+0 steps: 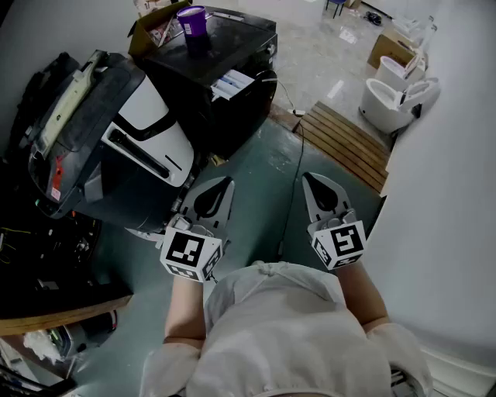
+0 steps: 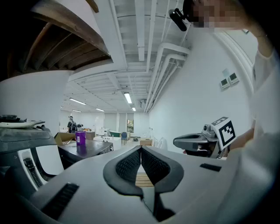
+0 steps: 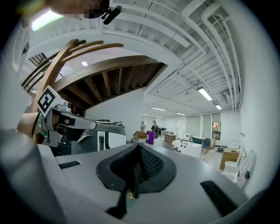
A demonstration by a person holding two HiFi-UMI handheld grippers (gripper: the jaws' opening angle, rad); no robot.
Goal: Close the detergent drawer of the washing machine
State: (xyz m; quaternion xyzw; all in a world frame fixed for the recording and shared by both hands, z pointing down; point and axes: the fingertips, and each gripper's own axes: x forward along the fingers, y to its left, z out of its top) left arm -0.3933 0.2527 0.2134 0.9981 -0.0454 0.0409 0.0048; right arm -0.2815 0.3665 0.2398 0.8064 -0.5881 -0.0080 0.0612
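Both grippers are idle. The left gripper (image 1: 221, 190) and right gripper (image 1: 314, 186) are held side by side over the floor (image 1: 263, 167), and each gripper view shows the jaws pressed together on nothing. The washing machine (image 1: 143, 147) stands to the left, near the left gripper but not touching it. Its detergent drawer cannot be singled out. Judgement: the approach has not begun. Keep the jaws together, set the tip flat on the drawer front, and push straight along its travel with no sideways load.

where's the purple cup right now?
Head view, top centre-left: the purple cup stands on the black cabinet, right beside the open cardboard box, on the far side of the washing machine.
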